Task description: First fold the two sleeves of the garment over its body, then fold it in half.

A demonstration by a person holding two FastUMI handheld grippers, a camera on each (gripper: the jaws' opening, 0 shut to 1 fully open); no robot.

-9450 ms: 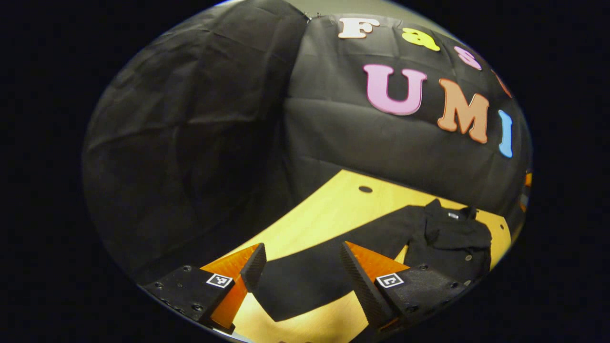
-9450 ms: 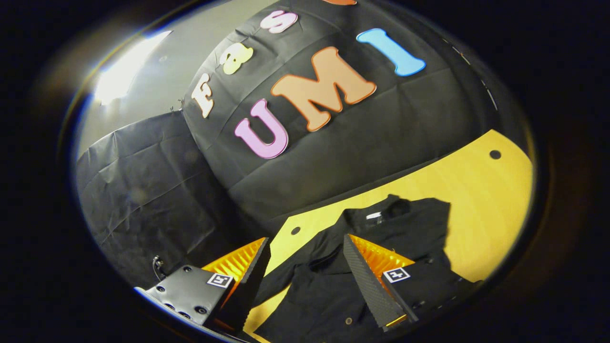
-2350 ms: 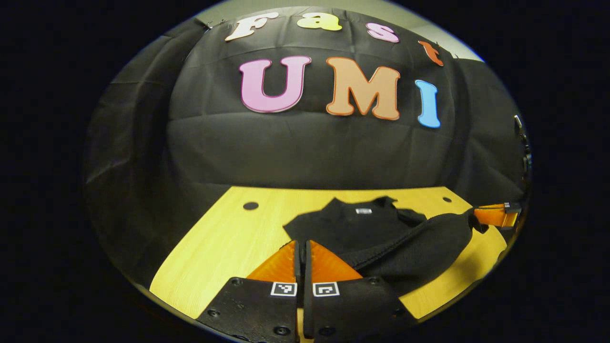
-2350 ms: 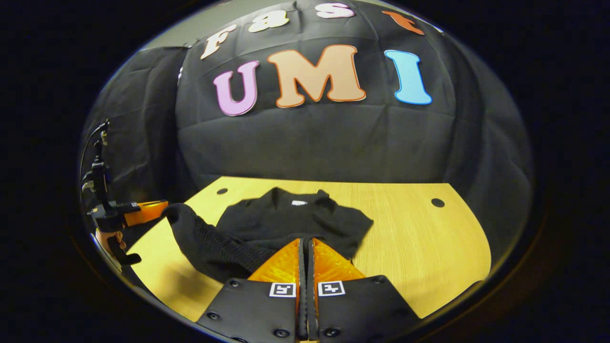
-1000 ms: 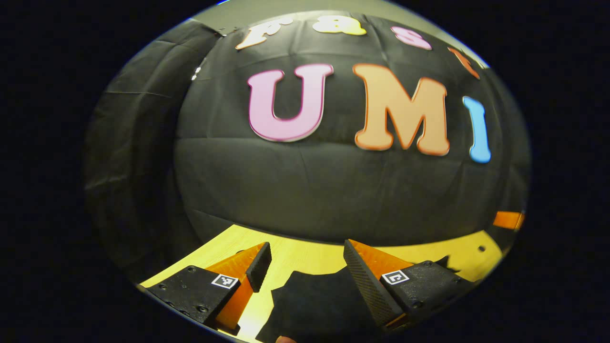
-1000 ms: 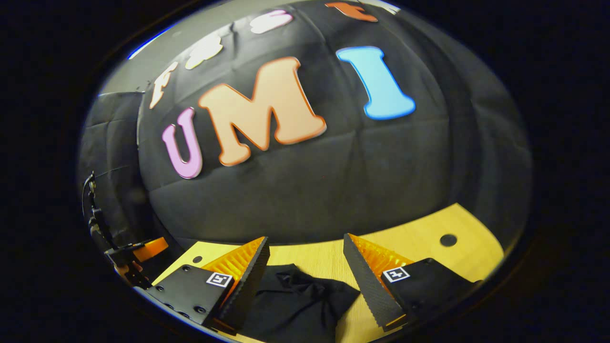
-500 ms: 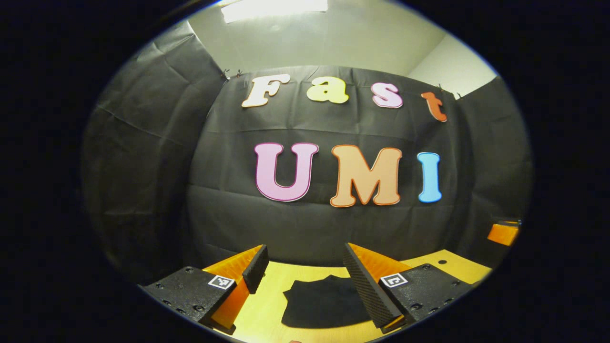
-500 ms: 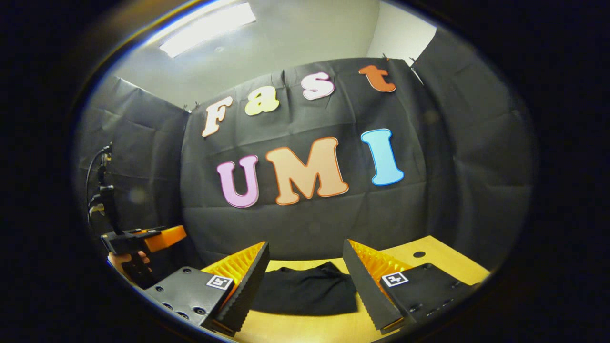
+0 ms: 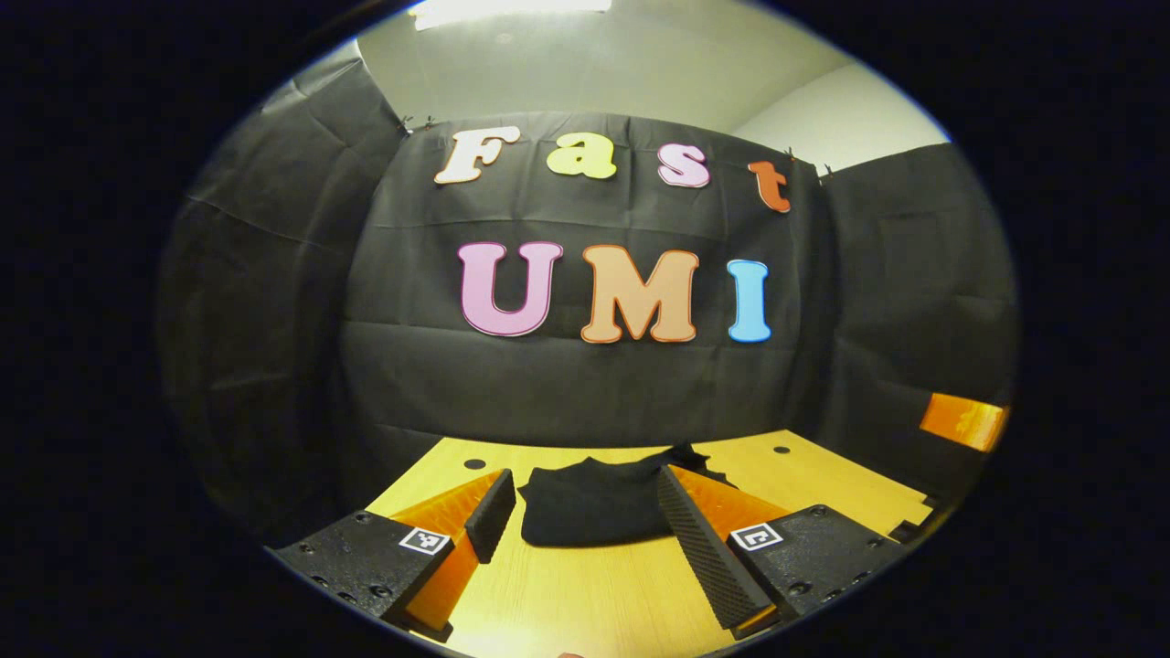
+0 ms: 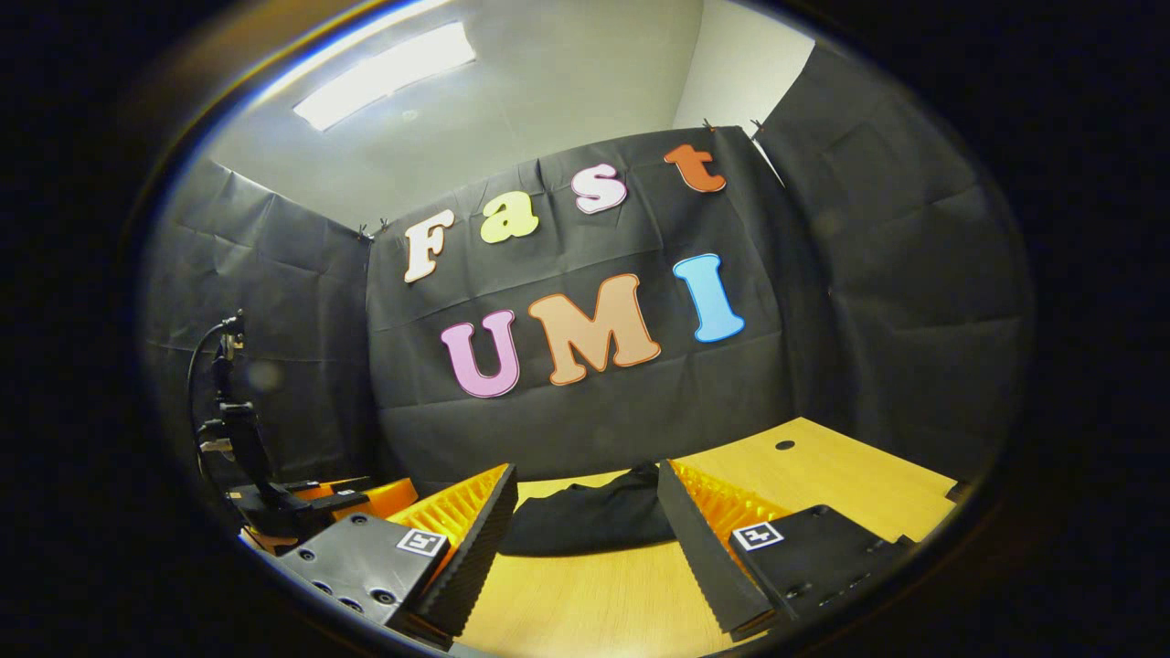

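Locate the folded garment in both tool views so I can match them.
Left gripper view: garment low centre, on the table, between this tool's open fingers.
Right gripper view: garment low centre, likewise framed.
Shared landmark: the table's round hole, right of the garment.

I'm seeing my left gripper (image 9: 582, 508) showing black finger mounts with round screws and a small square black-and-white marker on each. My right gripper (image 10: 585, 512) is carrying the same mounts, screws and markers, its fingers (image 10: 475, 548) showing ridged inner faces.
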